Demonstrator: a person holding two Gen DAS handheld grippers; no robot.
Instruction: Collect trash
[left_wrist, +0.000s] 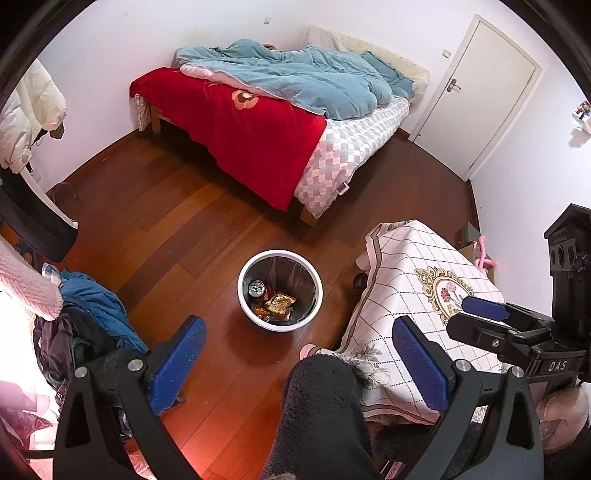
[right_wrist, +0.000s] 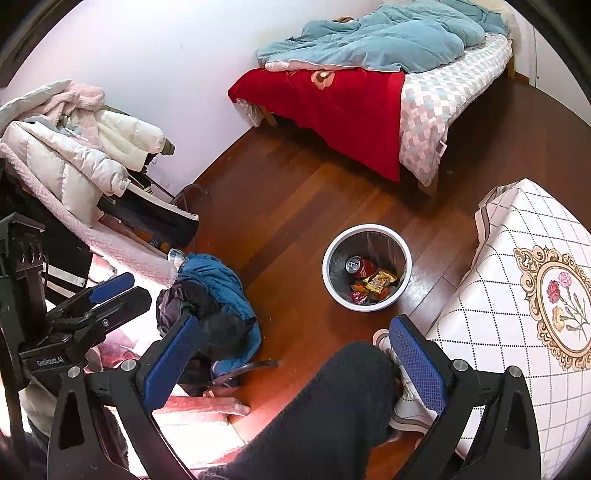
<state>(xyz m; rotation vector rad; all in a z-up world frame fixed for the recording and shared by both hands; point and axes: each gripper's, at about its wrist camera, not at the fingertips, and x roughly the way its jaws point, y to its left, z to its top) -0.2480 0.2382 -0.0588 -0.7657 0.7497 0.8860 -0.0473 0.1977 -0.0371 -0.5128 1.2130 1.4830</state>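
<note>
A white trash bin (left_wrist: 246, 299) with a dark liner stands on the wood floor; it also shows in the right wrist view (right_wrist: 330, 284). Inside lie a red soda can (left_wrist: 259, 290) (right_wrist: 359, 266) and yellow and red snack wrappers (left_wrist: 279, 302) (right_wrist: 378, 280). My left gripper (left_wrist: 299, 354) is open and empty, held high above the floor, short of the bin. My right gripper (right_wrist: 295, 354) is open and empty too, also high and short of the bin. Each gripper shows in the other's view: the right one (left_wrist: 480, 314), the left one (right_wrist: 110, 291).
A table with a checked floral cloth (left_wrist: 413, 280) (right_wrist: 517, 295) stands right of the bin. A bed (left_wrist: 266, 122) with red and blue covers is at the back. Clothes pile on a chair (right_wrist: 214, 295) at left. The person's dark-trousered leg (right_wrist: 332, 406) is below. A white door (left_wrist: 480, 96) is at back right.
</note>
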